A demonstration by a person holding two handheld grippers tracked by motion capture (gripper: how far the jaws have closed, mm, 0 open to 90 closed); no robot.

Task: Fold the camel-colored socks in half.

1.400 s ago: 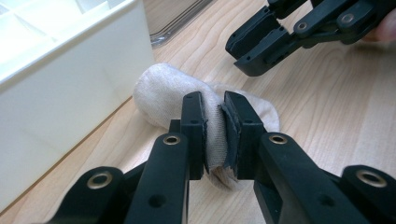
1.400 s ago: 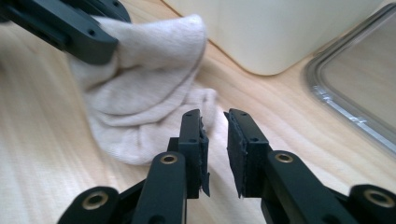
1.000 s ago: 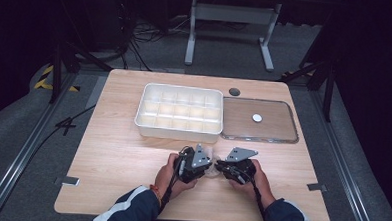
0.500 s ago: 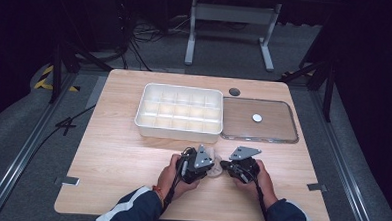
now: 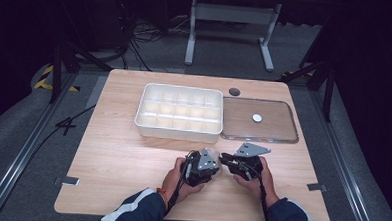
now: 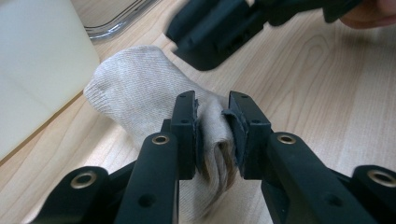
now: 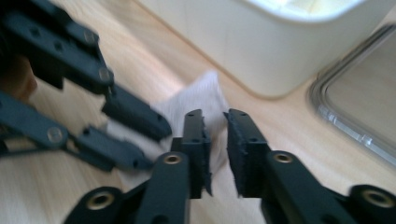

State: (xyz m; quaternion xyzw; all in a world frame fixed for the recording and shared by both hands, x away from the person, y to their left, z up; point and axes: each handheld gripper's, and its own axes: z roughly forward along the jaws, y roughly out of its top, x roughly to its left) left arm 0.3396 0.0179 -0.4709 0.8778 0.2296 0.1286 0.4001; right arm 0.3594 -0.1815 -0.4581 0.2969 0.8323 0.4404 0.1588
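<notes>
I hold my left gripper (image 6: 212, 123) clamped on a bunched fold of the small beige knitted sock (image 6: 140, 98), its pads pressing the fabric from both sides, though the jaws have just been easing apart a little. The sock lies on the pale wooden tabletop (image 5: 117, 152) near its front edge, a bit right of the middle, just in front of the white plastic compartment box (image 5: 180, 112). My right gripper (image 7: 215, 133) hangs over the sock's near end; its jaws have just been opening and now stand narrowly parted, with the blurred fabric seen through the gap and no firm pinch that I can make out. From above, the two grippers sit tip to tip with the sock between them. The clear flat plastic lid (image 5: 260, 121) lies beside the box towards the right edge.
</notes>
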